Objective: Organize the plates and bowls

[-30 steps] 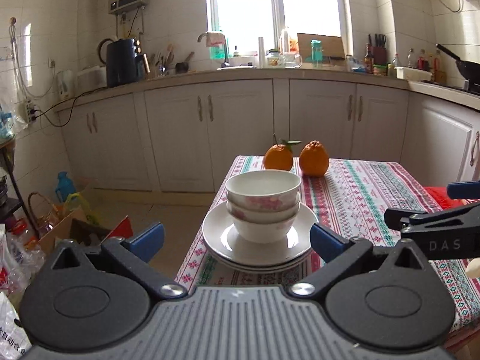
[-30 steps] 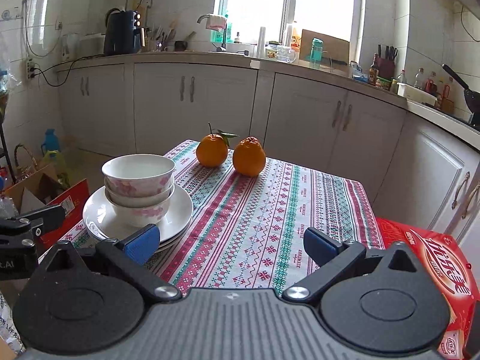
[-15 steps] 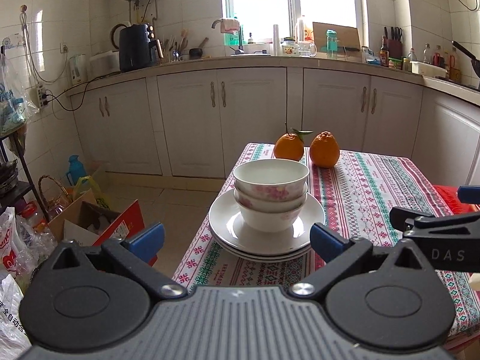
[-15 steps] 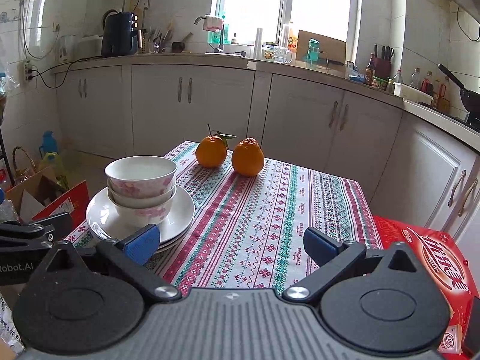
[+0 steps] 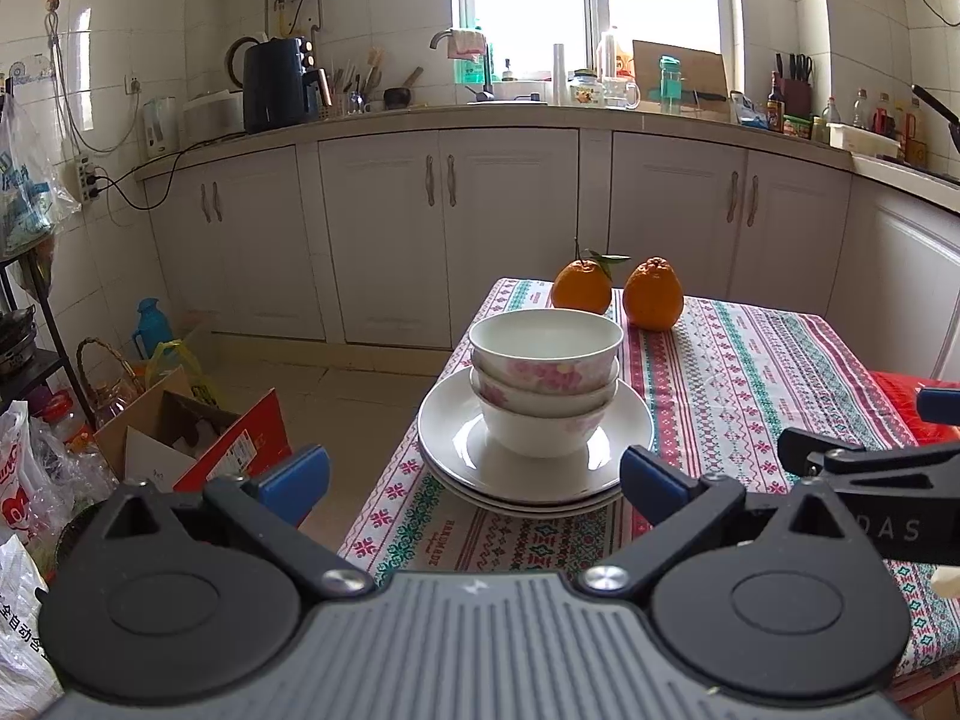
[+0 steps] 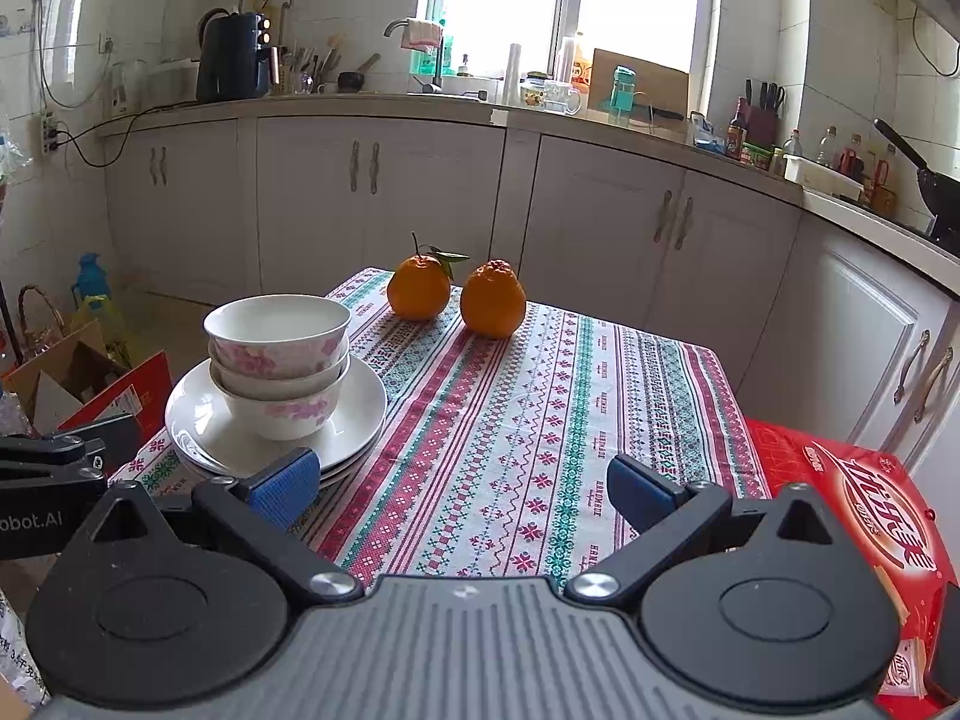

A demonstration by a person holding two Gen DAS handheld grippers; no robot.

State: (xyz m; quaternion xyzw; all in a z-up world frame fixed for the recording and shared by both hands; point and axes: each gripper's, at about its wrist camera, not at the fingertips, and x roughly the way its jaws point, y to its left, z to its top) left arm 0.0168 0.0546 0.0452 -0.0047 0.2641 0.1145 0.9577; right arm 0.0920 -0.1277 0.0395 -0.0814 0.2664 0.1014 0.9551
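Left wrist view looks along the left gripper (image 5: 474, 477), whose blue-padded fingers are spread wide with nothing between them. Straight ahead of it, just past the fingertips, stands the stack of bowls (image 5: 545, 381): three white bowls with pink flowers, nested one in another and upright. They sit in the middle of a stack of white plates (image 5: 456, 456) that rests near the left edge of the patterned tablecloth (image 5: 750, 372). Beyond the bowls, two oranges (image 5: 618, 294) stand side by side at the far end of the table, one with a leaf on its stem. The right gripper (image 5: 864, 456) shows to the right of the left one, low over the cloth.

Right wrist view shows the right gripper (image 6: 459, 489) likewise wide open and empty, pointed at bare cloth. The bowls (image 6: 279, 360) and plates (image 6: 360, 420) lie ahead and to its left, near its left finger but apart from it. A red package (image 6: 858, 492) lies to its right, at the table's edge. The oranges (image 6: 456, 294) sit well ahead of it.
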